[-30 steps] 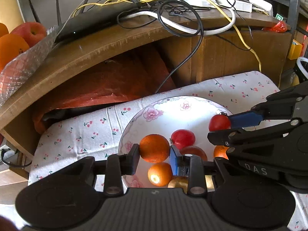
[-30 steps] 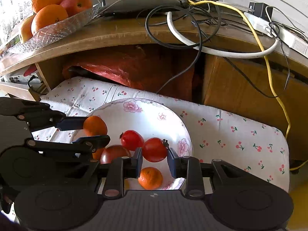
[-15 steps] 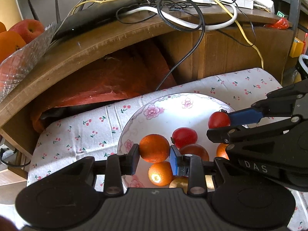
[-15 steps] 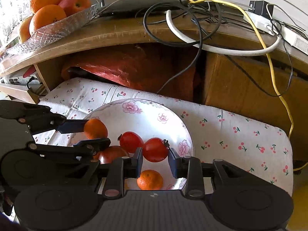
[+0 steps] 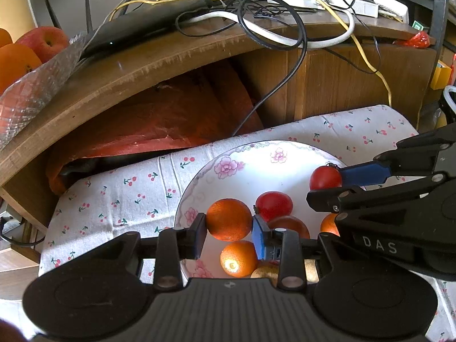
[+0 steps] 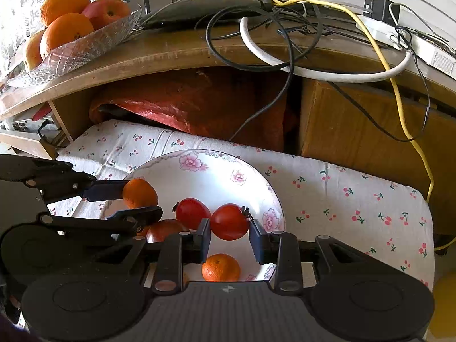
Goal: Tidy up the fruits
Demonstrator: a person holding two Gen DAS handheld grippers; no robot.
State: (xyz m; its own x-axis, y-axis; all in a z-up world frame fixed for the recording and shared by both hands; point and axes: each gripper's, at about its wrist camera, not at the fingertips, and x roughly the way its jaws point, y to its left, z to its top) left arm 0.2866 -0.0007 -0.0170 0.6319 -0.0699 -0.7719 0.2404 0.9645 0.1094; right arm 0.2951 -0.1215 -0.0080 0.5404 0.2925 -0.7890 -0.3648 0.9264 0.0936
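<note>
I have a fruit in each tool and both are lifted clear of the flowered plate (image 5: 199,182), so I judge the picking-up step done and the carrying step in hand. My left tool (image 5: 228,229) is closed on an orange (image 5: 228,219), its pads pressed to either side of the fruit, which hangs above the plate's near left part. My right tool (image 6: 229,229) is closed on a red tomato (image 6: 229,221), stem end turned to the right finger, held over the right side of the plate. Below them the plate, which sits on a cherry-print cloth (image 6: 327,188), carries a second tomato (image 6: 191,213), a darker red fruit (image 6: 165,229) partly hidden behind my left tool, and a small orange (image 6: 221,267) near the front rim; the left wrist view shows another small orange (image 5: 238,258) and something yellowish at the bottom edge that I cannot make out. Up on the wooden bench at the left stands a glass bowl (image 6: 85,48) with oranges and an apple in it. That looks the likely home for my orange, so the next move calls for raising the left tool up and leftward over the bench edge, clear of the tangled cables (image 6: 256,28). Where the tomato should go I cannot tell.
</note>
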